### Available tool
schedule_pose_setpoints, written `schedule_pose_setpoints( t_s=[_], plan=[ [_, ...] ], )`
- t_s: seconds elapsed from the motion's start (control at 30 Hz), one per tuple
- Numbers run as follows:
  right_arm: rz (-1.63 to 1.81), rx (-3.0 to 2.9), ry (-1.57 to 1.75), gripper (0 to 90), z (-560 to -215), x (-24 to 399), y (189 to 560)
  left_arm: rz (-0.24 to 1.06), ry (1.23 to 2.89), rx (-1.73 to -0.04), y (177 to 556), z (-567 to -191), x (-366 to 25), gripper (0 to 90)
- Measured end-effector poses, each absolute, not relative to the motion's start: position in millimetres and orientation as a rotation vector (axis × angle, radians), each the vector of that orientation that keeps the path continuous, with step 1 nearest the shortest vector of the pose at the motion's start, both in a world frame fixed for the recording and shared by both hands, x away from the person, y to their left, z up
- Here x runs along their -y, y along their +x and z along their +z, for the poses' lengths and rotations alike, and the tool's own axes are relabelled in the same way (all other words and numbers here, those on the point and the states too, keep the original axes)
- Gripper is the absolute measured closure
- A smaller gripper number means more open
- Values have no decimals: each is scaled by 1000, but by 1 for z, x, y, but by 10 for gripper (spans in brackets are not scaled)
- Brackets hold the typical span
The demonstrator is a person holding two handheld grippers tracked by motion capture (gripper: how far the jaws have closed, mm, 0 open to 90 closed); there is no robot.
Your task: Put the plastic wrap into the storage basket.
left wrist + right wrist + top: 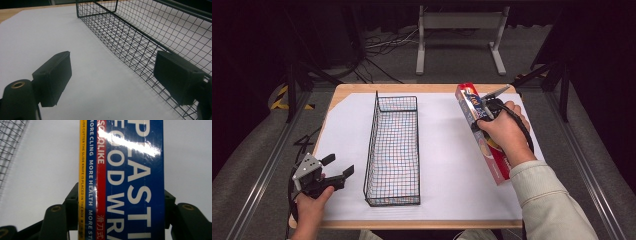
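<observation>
A person's right gripper (484,111) clamps a long plastic-wrap box (479,131) near the right edge of the tabletop (347,90), its jaws closed on the box's two long sides. The holding hand and sleeve cover the box's middle in the high view, and whether its near end touches the white sheet (447,150) cannot be made out. The right gripper view cuts the glossy blue, red and yellow carton (125,182) off at top and bottom, leaving its lettering partly readable under glare. The black wire basket (393,150), a narrow rectangular grid, stands lengthwise at the tabletop's centre. At the near left corner, the left gripper (334,172) rests with jaws open, nothing between its matte black pads (53,77).
</observation>
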State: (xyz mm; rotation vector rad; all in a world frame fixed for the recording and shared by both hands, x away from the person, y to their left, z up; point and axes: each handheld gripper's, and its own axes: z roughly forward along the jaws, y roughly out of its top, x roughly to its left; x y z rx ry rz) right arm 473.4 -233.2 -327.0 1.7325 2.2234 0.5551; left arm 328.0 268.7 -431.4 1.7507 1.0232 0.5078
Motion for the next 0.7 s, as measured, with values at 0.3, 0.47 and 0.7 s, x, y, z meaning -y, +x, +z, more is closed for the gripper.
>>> schedule_pose_setpoints(
  t_s=[0.3,0.47,0.7],
  plan=[
    [588,-2182,1775,407,-309,229,469,511,1755,-1023,328,-431,-268,157],
    [602,-2122,1843,406,-302,224,466,517,1757,-1021,328,-432,-268,158],
    [636,-2081,1885,406,-295,212,466,528,1765,-1017,328,-431,-267,158]
  ],
)
